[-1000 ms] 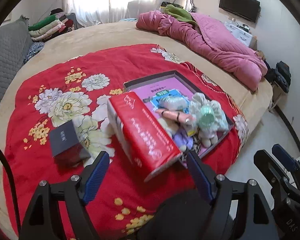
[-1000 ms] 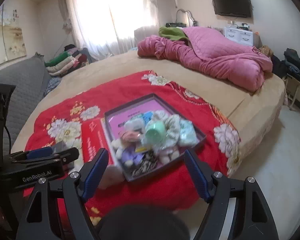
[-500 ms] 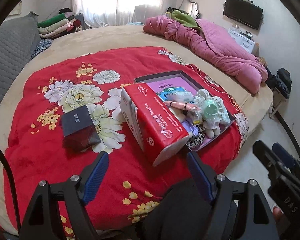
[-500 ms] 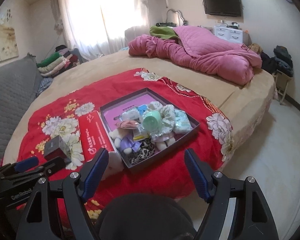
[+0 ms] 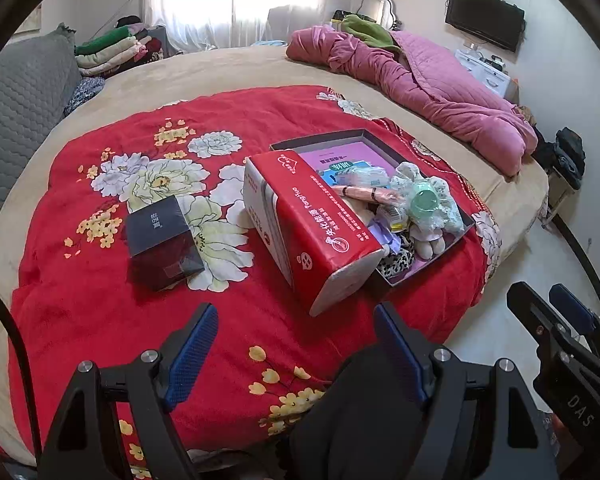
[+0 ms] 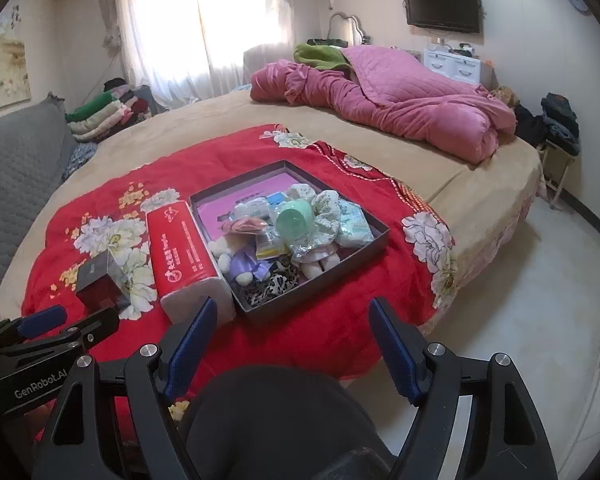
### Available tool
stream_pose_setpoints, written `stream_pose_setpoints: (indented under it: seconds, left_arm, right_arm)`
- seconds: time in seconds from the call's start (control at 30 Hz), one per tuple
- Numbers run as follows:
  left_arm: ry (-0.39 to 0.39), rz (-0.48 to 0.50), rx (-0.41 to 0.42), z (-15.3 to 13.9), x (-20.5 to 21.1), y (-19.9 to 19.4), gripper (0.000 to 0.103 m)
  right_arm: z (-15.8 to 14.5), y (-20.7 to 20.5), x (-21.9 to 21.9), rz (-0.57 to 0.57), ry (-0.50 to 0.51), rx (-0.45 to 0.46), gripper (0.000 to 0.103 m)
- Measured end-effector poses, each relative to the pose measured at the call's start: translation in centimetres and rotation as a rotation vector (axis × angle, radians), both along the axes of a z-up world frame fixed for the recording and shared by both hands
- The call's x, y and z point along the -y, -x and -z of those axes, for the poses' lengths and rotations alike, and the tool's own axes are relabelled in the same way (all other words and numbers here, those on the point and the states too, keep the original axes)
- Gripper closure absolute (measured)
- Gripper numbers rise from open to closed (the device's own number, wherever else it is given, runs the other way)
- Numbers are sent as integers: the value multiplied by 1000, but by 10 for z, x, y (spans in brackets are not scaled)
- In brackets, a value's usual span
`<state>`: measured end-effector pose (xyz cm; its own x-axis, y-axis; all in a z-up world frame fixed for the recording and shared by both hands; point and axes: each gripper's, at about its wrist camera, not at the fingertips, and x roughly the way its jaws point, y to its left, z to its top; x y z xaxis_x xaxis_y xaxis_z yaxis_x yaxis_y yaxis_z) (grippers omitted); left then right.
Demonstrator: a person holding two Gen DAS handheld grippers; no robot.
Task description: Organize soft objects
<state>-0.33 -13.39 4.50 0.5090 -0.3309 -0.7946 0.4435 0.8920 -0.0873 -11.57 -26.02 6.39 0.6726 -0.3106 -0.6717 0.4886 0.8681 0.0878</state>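
Ahead of my spread, empty left tool [image 5: 296, 344] and right tool [image 6: 292, 340], the tray [image 6: 374, 242] of soft toys has receded; I've backed off, whichever stage this is.

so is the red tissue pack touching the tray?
Touching. In the right wrist view the red tissue pack lies flush along the tray's left wall with no blanket showing between; the left wrist view agrees.
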Motion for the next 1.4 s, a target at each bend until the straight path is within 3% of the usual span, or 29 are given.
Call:
stream_pose_setpoints:
  seconds: [1.4]
  left_arm:
    - [-33, -22, -7, 5, -5, 1, 24]
  right_arm:
    - [11, -5, -7, -29, -30, -42, 24]
